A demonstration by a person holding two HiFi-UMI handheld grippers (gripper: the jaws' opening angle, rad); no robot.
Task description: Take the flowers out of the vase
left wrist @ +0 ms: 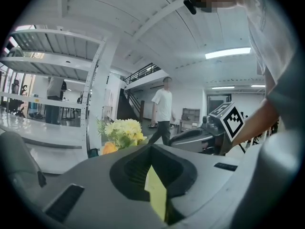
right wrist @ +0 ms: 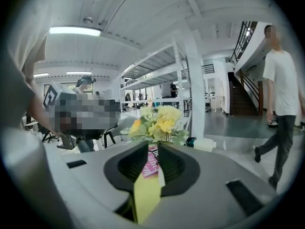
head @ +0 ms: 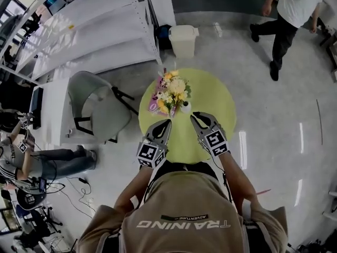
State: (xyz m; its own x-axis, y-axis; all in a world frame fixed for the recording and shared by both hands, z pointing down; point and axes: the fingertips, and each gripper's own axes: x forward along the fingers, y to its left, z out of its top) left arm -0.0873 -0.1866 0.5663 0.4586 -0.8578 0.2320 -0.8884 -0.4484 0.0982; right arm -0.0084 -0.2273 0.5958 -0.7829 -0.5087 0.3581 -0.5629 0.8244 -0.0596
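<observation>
A bunch of yellow and white flowers [head: 169, 91] with a pink tag stands at the far side of the round yellow-green table [head: 216, 96]. A small white vessel [head: 185, 107] sits just right of it. Whether the stems are inside it I cannot tell. My left gripper [head: 165, 123] hovers over the table just short of the bouquet, its jaws together and empty. My right gripper [head: 196, 118] is level with it, close behind the white vessel. In the right gripper view its jaws [right wrist: 153, 149] stand a narrow slit apart, framing the pink tag [right wrist: 151, 160] and the flowers [right wrist: 159, 122], nothing between them. The left gripper view shows the flowers [left wrist: 123, 130] ahead to the left.
A grey chair [head: 100, 109] stands left of the table. A white bin [head: 184, 38] and white shelving [head: 89, 30] are behind it. One person walks at the upper right [head: 287, 15], another sits at the left [head: 31, 157].
</observation>
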